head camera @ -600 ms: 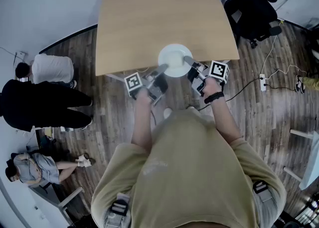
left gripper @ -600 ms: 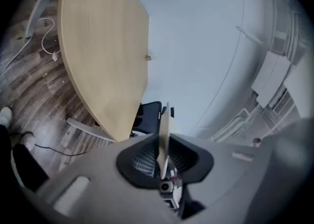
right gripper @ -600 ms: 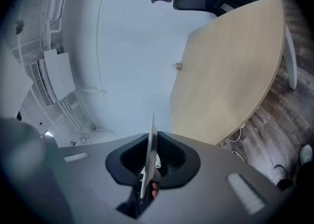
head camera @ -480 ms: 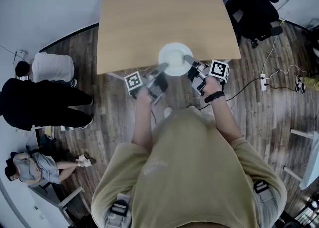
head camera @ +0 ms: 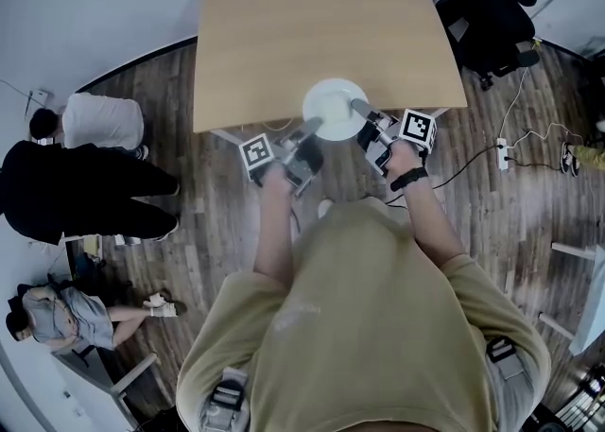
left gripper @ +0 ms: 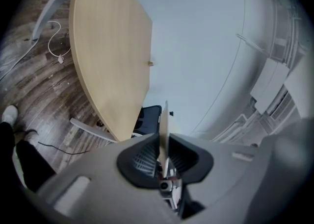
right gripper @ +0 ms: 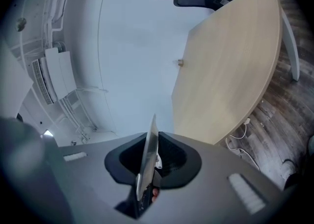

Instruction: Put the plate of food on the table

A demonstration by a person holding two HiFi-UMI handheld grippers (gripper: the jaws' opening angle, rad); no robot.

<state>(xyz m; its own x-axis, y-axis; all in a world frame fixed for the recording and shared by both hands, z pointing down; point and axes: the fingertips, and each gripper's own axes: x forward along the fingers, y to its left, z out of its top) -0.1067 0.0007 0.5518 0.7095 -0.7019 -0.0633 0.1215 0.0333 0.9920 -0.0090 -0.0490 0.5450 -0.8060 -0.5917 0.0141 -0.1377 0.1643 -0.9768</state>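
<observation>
Head view: white plate point(head camera: 334, 109) at frame centre, over the near edge of the wooden desk point(head camera: 284, 24). The left hand-held gripper point(head camera: 308, 128) meets the plate's lower-left rim and the right hand-held gripper point(head camera: 358, 108) its right rim, so the plate sits between the two. No food can be made out on it, nor whether it rests on the desk.

Left gripper view: the plate point(left gripper: 164, 125) appears edge-on as a thin upright sliver at lower centre, with the jaws of the hand-held gripper point(left gripper: 164, 157) clamped on its rim. The desk point(left gripper: 103, 46) fills the upper left.

Right gripper view: again an edge-on plate point(right gripper: 149, 149) at lower centre, pinched by the hand-held gripper point(right gripper: 146, 169). The desk point(right gripper: 230, 71) is at the right.
</observation>
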